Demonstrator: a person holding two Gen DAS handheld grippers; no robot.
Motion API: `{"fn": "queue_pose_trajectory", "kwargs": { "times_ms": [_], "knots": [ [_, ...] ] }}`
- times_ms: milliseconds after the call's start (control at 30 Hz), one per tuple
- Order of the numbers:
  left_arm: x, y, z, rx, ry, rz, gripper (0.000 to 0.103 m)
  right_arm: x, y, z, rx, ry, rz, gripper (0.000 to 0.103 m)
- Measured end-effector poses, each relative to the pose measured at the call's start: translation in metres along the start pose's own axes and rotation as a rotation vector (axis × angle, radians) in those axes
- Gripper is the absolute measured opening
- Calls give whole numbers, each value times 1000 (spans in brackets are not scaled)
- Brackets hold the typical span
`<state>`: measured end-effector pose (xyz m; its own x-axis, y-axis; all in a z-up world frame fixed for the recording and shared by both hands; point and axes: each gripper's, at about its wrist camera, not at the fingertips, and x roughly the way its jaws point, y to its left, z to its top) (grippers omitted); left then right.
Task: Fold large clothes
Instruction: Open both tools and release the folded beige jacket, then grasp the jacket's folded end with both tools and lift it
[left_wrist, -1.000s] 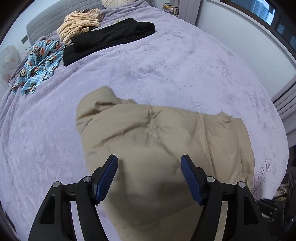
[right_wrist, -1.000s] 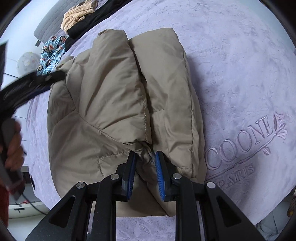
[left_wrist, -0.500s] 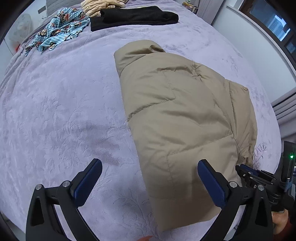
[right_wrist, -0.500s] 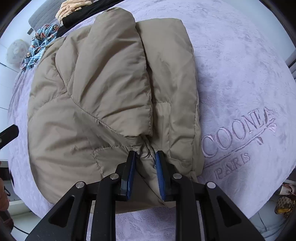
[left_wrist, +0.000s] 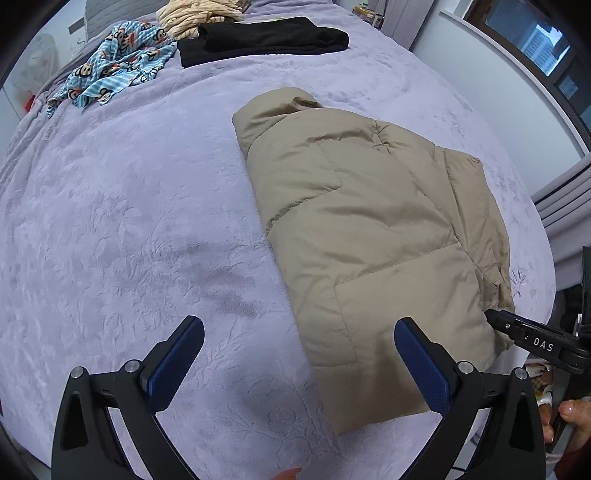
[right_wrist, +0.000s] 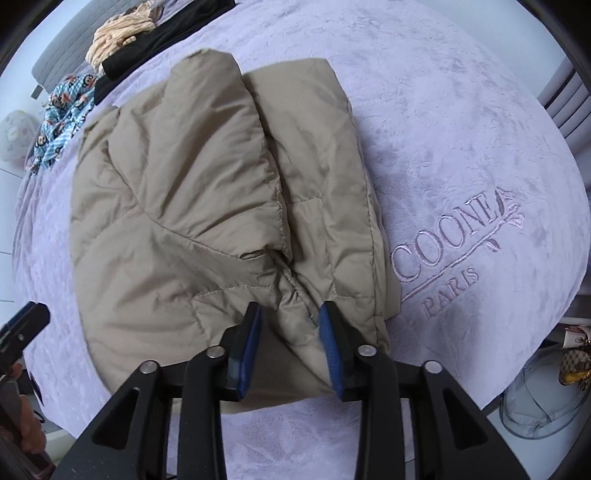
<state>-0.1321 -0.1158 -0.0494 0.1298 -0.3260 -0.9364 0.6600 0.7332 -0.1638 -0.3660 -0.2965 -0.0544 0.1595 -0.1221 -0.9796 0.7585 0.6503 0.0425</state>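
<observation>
A tan puffer jacket (left_wrist: 369, 229) lies folded lengthwise on the lilac bed blanket (left_wrist: 129, 229). My left gripper (left_wrist: 299, 326) hangs wide open over the jacket's near left edge, one finger above bare blanket, nothing between its pads. In the right wrist view the jacket (right_wrist: 184, 221) shows a folded-in sleeve along its middle. My right gripper (right_wrist: 291, 308) is at the near hem. Its jaws are opening, and a bunch of hem fabric sits loosely between them. The right gripper's finger (left_wrist: 524, 336) shows at the jacket's near right corner in the left wrist view.
At the far end of the bed lie a black garment (left_wrist: 266, 37), a blue monkey-print cloth (left_wrist: 114, 62) and a beige striped garment (left_wrist: 199, 13). Embroidered lettering (right_wrist: 458, 243) marks the blanket right of the jacket. The bed's edge is close below both grippers; a bag (right_wrist: 576, 365) sits on the floor.
My left gripper opened wide and drew back off the jacket toward its near left edge. The right jaws, shut on the hem before, have parted.
</observation>
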Motion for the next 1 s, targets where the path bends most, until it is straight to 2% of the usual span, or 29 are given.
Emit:
{"fn": "queue_pose_trajectory", "kwargs": {
  "times_ms": [100,167,233,400,467,667,833,1000],
  "knots": [
    [4,5,-2,-12,14,4,103,-17,2,-2,-8,-16,10,52],
    [8,7,-4,-29,29,6,103,-27,0,-1,-16,-24,28,64],
    [10,7,-5,-62,42,14,103,-33,-5,4,-27,-22,41,68],
    [11,2,-4,-116,45,29,103,-32,-20,27,-61,12,68,69],
    [13,1,-1,-136,45,36,103,-30,-29,40,-77,21,75,81],
    [30,0,8,-179,61,48,103,-10,-44,68,-91,57,139,82],
    [40,3,13,-223,68,-37,103,8,-60,79,-90,106,243,84],
    [50,7,18,-247,84,-66,103,25,-76,89,-50,153,352,85]
  ]
}}
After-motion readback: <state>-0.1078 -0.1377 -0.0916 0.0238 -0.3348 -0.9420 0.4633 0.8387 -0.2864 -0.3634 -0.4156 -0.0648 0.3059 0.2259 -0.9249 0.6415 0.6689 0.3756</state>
